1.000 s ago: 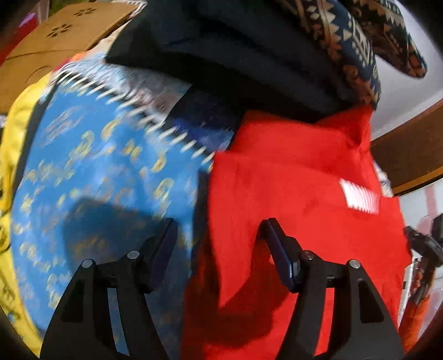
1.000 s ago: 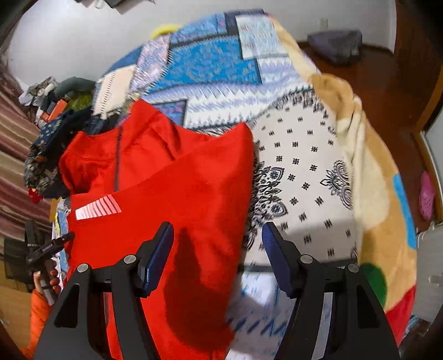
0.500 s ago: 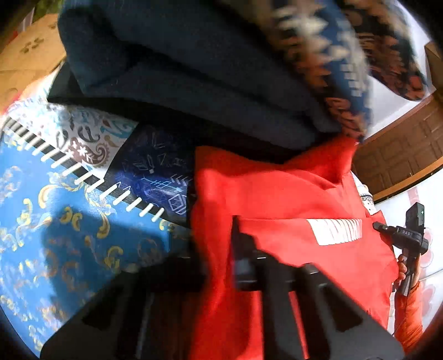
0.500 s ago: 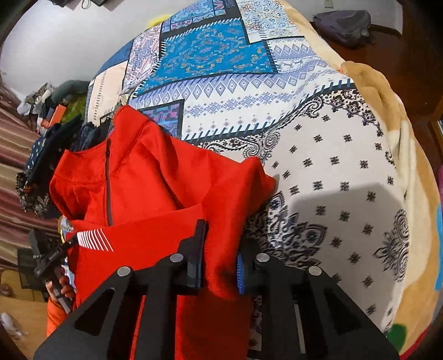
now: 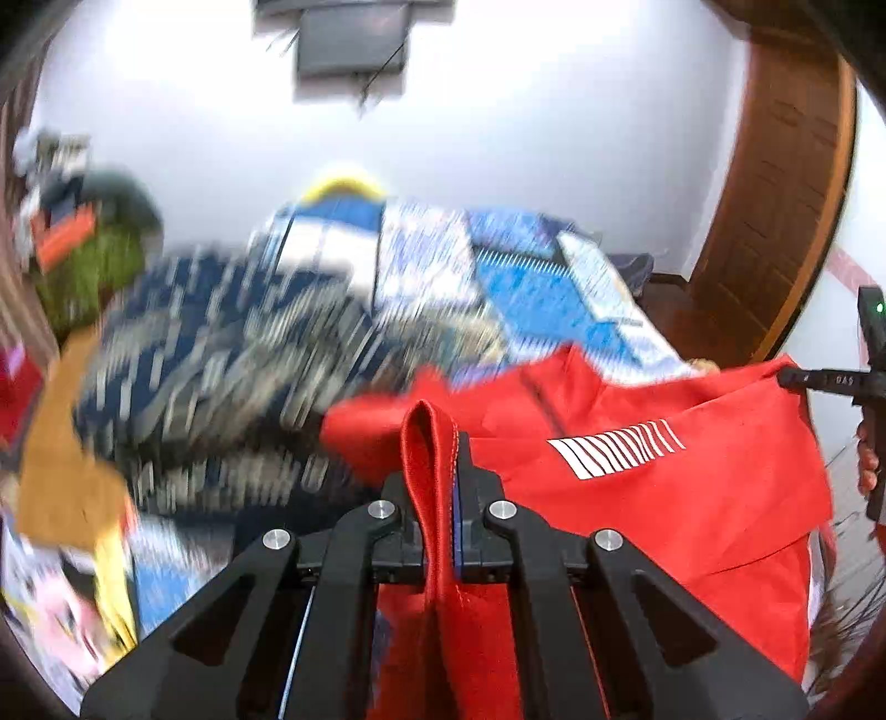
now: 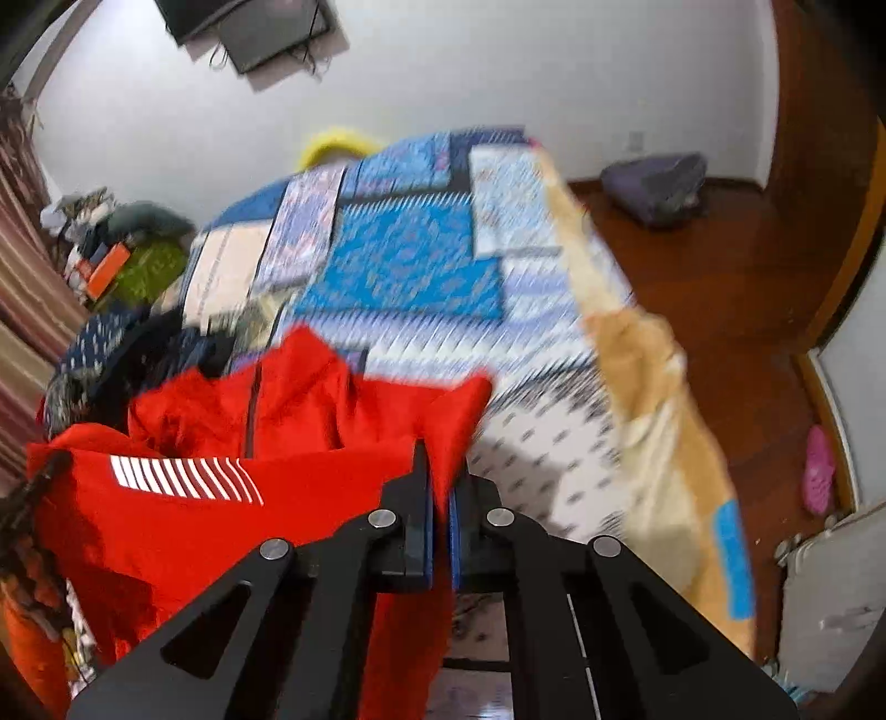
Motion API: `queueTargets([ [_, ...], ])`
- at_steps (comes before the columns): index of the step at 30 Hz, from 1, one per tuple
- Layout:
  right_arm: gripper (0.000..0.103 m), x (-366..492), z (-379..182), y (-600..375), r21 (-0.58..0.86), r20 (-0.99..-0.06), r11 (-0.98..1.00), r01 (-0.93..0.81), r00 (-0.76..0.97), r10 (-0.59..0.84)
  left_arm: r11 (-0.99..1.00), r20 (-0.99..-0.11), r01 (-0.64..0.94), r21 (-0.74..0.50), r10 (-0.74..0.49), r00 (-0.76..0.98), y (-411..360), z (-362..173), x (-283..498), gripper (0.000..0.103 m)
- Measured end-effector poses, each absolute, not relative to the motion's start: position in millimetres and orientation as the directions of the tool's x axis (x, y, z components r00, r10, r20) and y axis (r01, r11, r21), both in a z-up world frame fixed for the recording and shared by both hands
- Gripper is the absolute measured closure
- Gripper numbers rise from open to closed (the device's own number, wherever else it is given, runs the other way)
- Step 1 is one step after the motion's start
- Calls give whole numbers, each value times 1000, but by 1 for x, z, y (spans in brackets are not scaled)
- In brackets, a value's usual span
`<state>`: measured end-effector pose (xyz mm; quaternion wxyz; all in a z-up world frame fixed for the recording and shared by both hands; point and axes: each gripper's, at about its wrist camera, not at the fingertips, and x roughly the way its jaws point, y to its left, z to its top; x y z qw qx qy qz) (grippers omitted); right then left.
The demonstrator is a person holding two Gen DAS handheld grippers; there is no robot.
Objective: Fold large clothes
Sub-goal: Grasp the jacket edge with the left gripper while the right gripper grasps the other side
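A red garment (image 5: 664,498) with a white striped patch (image 5: 614,448) and a dark front zip (image 6: 250,415) hangs lifted above the patterned bed cover (image 6: 421,266). My left gripper (image 5: 440,443) is shut on a folded loop of its red hem, which stands up between the pads. My right gripper (image 6: 440,476) is shut on the opposite edge of the red garment (image 6: 232,509), and cloth drapes down below the jaws. The right gripper (image 5: 819,379) also shows at the far right of the left wrist view, pinching the fabric.
A pile of dark patterned clothes (image 6: 122,354) lies at the left of the bed. A wall-mounted screen (image 6: 260,27) hangs behind. Wooden floor (image 6: 747,288) with a grey bag (image 6: 656,185) and a pink slipper (image 6: 818,468) is to the right; a wooden door (image 5: 775,221) stands nearby.
Both grippers went from open over the flat red garment to shut on its edges, then rose and tilted up, lifting the garment off the bed; the left one also rolled.
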<state>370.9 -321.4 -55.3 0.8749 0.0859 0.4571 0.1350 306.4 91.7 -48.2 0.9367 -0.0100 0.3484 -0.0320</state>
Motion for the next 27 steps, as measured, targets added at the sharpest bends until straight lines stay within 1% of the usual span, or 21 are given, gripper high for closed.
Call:
queueTargets([
  [2,100,375,-43,-336,265,-766,956,-128,574,289,998,-629,68,16,-43,776,80,-36,322,100],
  [4,101,377,-34,-342,183,-755,978,-101,623,205,997,-628,76,35,-37,777,73,-30,339,100],
  [6,100,380,-35,-351,197,-763,975,-100,608,217,997,-644,68,45,-23,765,74,-32,353,100],
  [7,100,380,-39,-353,210,-769,972,-104,596,230,998,-660,56,35,-19,751,71,-42,358,100],
  [11,99,370,-60,-347,178,-798,973,-148,557,231,1000,-701,-14,25,28,713,93,-71,351,100],
  [12,93,370,-68,-344,186,-815,970,-157,527,242,999,-709,-27,23,35,704,96,-80,349,100],
  [13,77,368,-77,-343,204,-831,966,-162,492,258,999,-722,-43,15,41,691,106,-86,341,99],
  [14,65,366,-89,-340,232,-845,959,-162,455,281,998,-729,-55,9,45,683,113,-91,339,99],
  [15,42,365,-96,-339,248,-848,955,-162,440,295,998,-736,-67,0,45,676,121,-94,333,99],
  [16,36,364,-107,-338,279,-844,946,-165,427,323,996,-746,-84,-14,46,664,127,-104,332,99],
  [18,36,365,-122,-337,322,-848,934,-154,392,357,995,-755,-100,-27,45,654,135,-111,326,99],
  [22,36,377,-159,-339,474,-835,878,-61,285,471,992,-762,-122,-36,52,646,144,-122,318,99],
  [26,33,385,-163,-320,493,-823,864,-98,268,500,991,-765,-127,-39,52,642,147,-128,310,99],
  [27,33,389,-165,-311,518,-812,847,-119,242,531,991,-767,-130,-39,53,640,148,-130,309,99],
])
